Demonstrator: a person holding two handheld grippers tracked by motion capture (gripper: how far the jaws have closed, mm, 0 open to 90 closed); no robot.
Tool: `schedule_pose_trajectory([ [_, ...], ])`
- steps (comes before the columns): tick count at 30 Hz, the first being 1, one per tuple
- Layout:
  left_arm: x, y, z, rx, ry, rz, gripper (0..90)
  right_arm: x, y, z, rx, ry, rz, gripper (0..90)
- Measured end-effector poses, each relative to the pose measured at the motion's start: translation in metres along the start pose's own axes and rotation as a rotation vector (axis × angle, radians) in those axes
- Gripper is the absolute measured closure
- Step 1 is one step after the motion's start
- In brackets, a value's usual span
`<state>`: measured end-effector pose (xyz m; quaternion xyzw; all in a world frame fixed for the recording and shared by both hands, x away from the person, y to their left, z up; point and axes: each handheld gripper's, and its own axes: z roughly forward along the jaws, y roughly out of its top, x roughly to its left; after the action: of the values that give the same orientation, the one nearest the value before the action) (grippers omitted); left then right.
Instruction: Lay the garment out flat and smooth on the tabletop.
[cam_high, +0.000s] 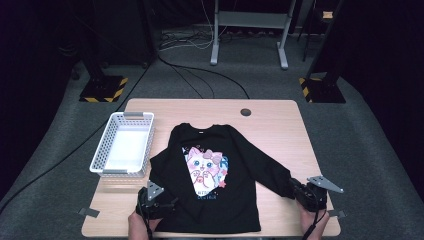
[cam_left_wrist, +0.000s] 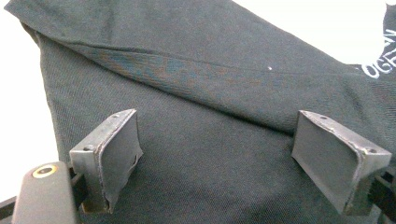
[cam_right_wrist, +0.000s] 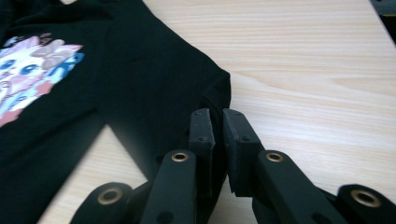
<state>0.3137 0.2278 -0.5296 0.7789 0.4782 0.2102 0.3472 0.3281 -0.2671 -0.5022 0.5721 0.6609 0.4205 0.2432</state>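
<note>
high view: black shirt is laid flat right of white basket | left gripper view: left gripper is held wide open over shirt fabric, nothing gripped | right gripper view: right gripper is clamped on sleeve cuff

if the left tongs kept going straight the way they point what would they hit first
Most likely the black shirt: the open left tongs hover over its cloth, with a raised fold just ahead. How far above it they are is unclear.
</note>
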Motion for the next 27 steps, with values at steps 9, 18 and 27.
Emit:
schedule_pose_trajectory([
  [9, 0.0, 0.0, 0.0, 0.001, 0.001, -0.001, 15.2, -0.034, -0.002, 0.0, 0.04, -0.106, 0.058, 72.7],
  [18, 0.0, 0.0, 0.0, 0.002, 0.002, -0.001, 15.2, -0.027, 0.011, -0.023, -0.03, 0.008, 0.049, 47.7],
  [27, 0.0, 0.0, 0.0, 0.002, 0.002, -0.002, 15.2, 0.004, 0.0, 0.037, 0.164, 0.082, -0.049, 36.0],
])
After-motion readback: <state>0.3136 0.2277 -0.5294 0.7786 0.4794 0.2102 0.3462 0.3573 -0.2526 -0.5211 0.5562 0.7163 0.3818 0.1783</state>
